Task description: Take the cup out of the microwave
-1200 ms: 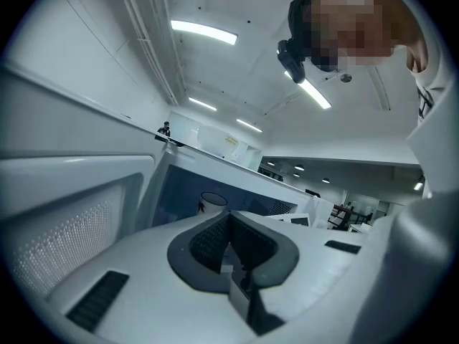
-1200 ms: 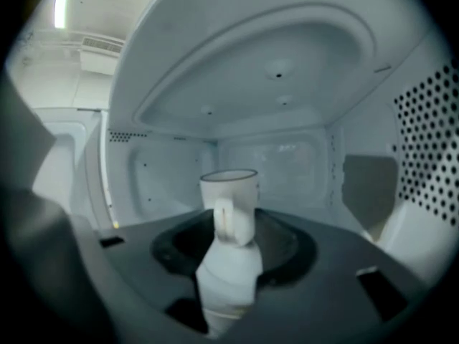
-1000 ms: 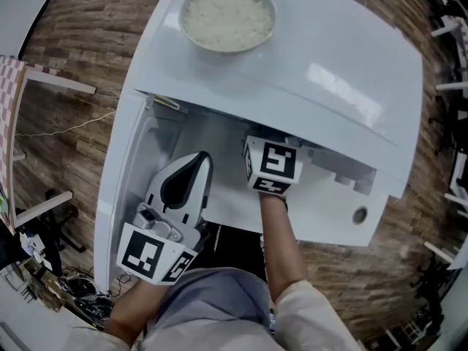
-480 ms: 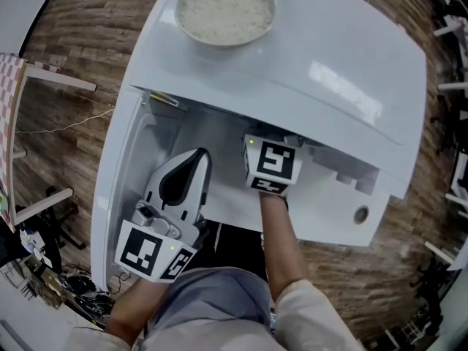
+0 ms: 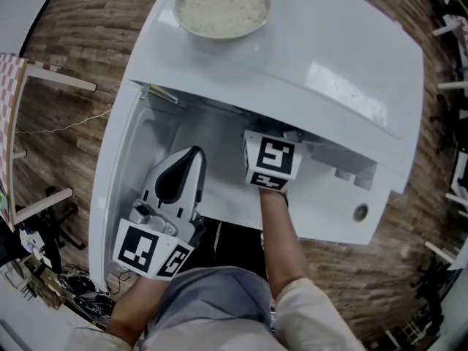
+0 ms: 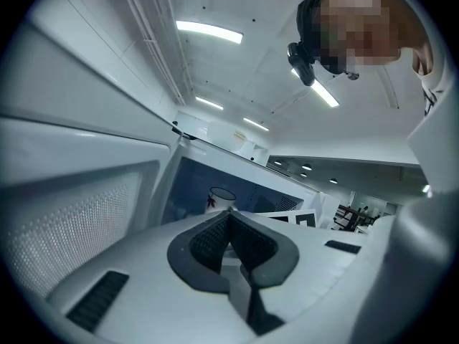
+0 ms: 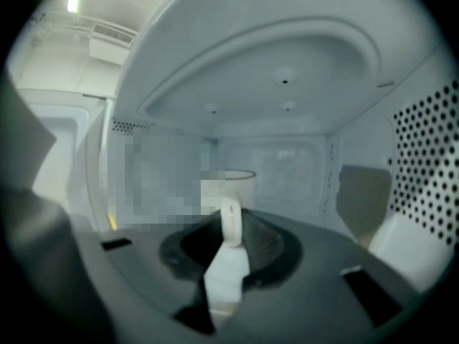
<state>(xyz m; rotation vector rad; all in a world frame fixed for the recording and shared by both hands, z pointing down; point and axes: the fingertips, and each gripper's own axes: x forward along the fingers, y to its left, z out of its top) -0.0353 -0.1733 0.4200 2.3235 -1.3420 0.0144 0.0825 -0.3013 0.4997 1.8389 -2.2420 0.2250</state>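
White enamel covers the microwave (image 5: 329, 64), which stands above a wood-pattern floor (image 5: 66, 57) with its door (image 5: 117, 167) swung open to the left. Markings: each gripper carries a cube (image 5: 270, 163) faced with black-and-white square markers, and the cup (image 7: 240, 188) bears a small red mark on its side, seen only in the left gripper view and too small to read. A bowl (image 5: 219, 38) of rice (image 5: 219, 6) sits on the top panel, toward its far left. A round knob (image 5: 360, 212) is set in the front panel to the right of the opening. The right gripper (image 7: 231, 217) reaches into the cavity under the front edge of the top panel, so the head view shows only its cube and the person's forearm (image 5: 281, 240). Its jaws are closed on the cup's handle (image 7: 231, 224) – a thin white loop standing edge-on between the dark pads. The cup stands upright on the cavity floor, inside the microwave, toward the back wall, with the perforated side wall (image 7: 430, 163) well to its right. The left gripper (image 6: 229, 217) is outside the cavity, just beside the inner face of the open door. Its jaws are closed tip to tip with nothing between them. The cup is white and cylindrical with a plain rim; its contents cannot be made out.
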